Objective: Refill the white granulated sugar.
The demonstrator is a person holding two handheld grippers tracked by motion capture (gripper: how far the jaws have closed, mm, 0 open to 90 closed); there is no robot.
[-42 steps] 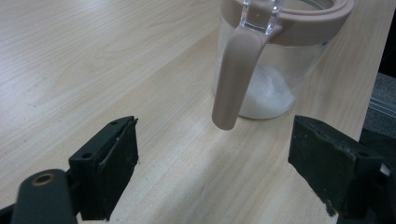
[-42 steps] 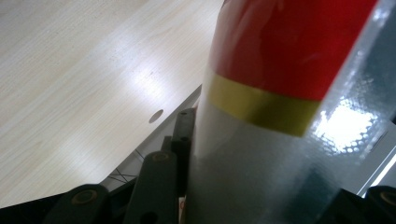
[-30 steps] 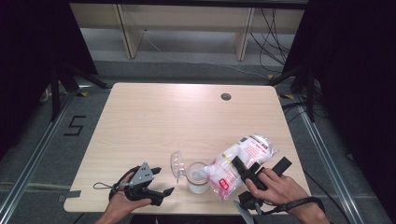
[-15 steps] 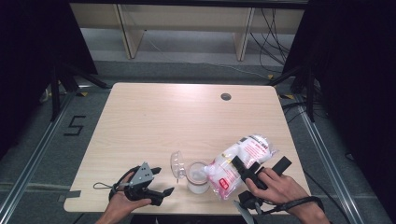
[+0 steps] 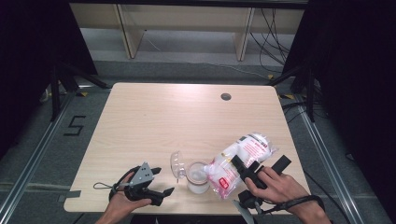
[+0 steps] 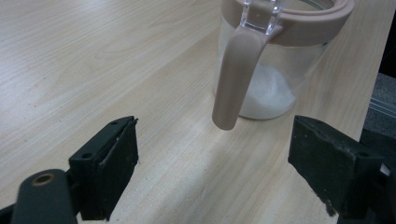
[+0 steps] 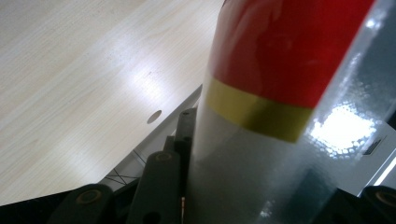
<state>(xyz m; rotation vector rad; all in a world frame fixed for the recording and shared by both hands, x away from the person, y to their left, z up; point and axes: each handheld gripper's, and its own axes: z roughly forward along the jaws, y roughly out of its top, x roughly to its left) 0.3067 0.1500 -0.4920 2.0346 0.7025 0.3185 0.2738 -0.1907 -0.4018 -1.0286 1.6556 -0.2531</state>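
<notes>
A clear jar (image 5: 198, 177) with a beige rim stands near the table's front edge, its clear lid (image 5: 176, 163) swung open to the left. In the left gripper view the jar (image 6: 275, 56) holds some white powder (image 6: 268, 95), and a beige clasp (image 6: 232, 79) hangs down its side. My right gripper (image 5: 247, 171) is shut on a plastic bag of white powder (image 5: 238, 158) with red print, tilted with its lower end at the jar's mouth. Close up, the bag (image 7: 280, 93) sits between the right jaws. My left gripper (image 5: 164, 181) is open just left of the jar, nothing between its pads.
The light wooden table (image 5: 163, 116) has a small round cable hole (image 5: 226, 96) at the back right. Its front edge is close under both hands. Shelving legs and cables stand on the floor beyond the far edge.
</notes>
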